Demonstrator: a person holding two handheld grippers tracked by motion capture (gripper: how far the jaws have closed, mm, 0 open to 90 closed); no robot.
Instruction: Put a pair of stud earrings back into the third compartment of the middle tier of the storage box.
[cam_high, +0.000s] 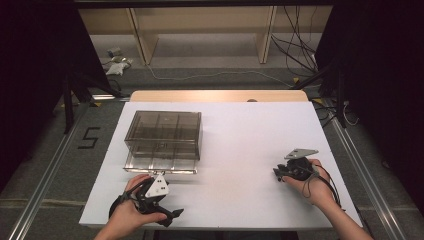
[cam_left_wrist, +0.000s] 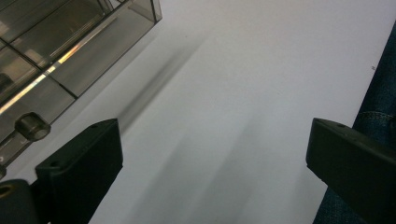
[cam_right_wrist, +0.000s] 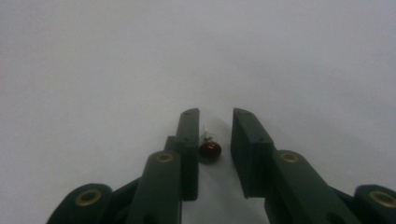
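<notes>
Smoky clear plastic forms the box at the centre left of the high view, on the white worktop. Its inner walls split it into compartments, and what they hold I cannot tell. A drawer front with a round knob shows at the left edge of the left gripper view.

The left gripper lies low at the lower left of the high view, just below the box, jaws spread wide over bare worktop.

The right gripper rests at the lower right, well apart from the box, pointing left. Its jaws stand narrow around a small dark red bead with a thin pin. The bead touches the left jaw; a gap shows beside the other.
</notes>
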